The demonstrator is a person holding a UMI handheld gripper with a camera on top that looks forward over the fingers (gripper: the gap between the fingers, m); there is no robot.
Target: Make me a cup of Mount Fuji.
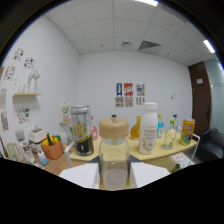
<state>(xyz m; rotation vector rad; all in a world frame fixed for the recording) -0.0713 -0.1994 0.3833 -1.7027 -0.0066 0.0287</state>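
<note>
A clear glass jar [114, 160] with a light wooden lid stands upright between my two pale fingers [82, 176], close to the camera. Both fingers touch its sides, so my gripper [115, 174] is shut on it. The jar looks empty and appears held up in front of a pale wooden table [125, 152]. Beyond it on the table stand a tall black and silver can [81, 130], a white bottle [147, 127], an orange bottle [135, 128], a blue-capped bottle [160, 125], a clear glass [170, 137] and a yellow can [187, 131]. The jar's base is hidden.
An orange tub [52, 148] with tools and a small white device [36, 135] sit at the table's left end, under a wall shelf [27, 93]. Posters [129, 94] hang on the far wall. A dark door [202, 100] stands at the right.
</note>
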